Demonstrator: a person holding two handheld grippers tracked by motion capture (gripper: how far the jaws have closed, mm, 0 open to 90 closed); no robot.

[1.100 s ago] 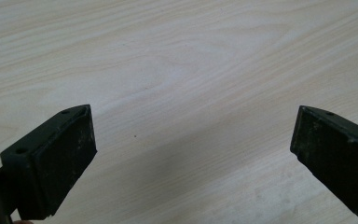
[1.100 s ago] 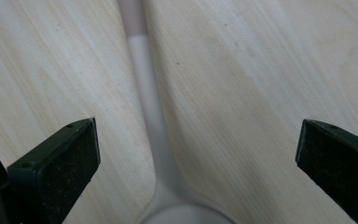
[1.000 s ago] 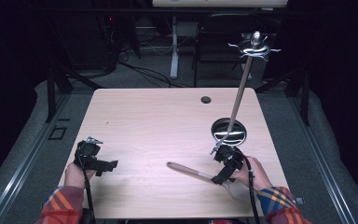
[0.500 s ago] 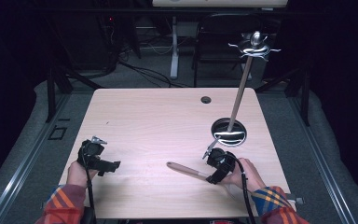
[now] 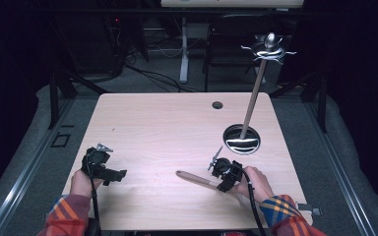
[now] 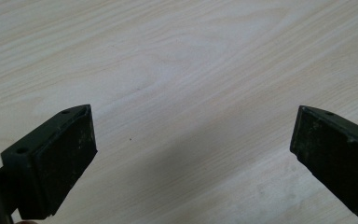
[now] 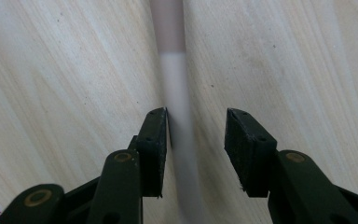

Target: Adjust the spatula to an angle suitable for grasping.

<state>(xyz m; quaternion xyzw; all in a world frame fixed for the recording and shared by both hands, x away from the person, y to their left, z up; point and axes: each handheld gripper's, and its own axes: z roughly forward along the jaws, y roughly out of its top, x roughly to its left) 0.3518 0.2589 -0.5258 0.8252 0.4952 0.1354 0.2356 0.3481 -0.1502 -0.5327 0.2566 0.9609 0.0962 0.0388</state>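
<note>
Here we saw a person at a pale wooden desk (image 5: 177, 123), a two-jaw gripper in each hand. A wooden-handled utensil (image 5: 193, 178) lay flat near the desk's front edge, right of the middle, its handle pointing toward the right gripper (image 5: 225, 181). In the right gripper view the handle (image 7: 175, 93) ran straight between the fingers (image 7: 153, 149): one pad touched it, the other stood just clear, so the grip was not yet made. That alignment suited a pinch across the handle. The left gripper (image 6: 191, 154) rested wide open on nothing, over bare desk at the front left. Behind stood a utensil stand (image 5: 253, 96), presumably the utensil's destination. Compared with a second earlier, the right gripper had shifted slightly leftward over the handle, and its fingers had just been closing around it.
</note>
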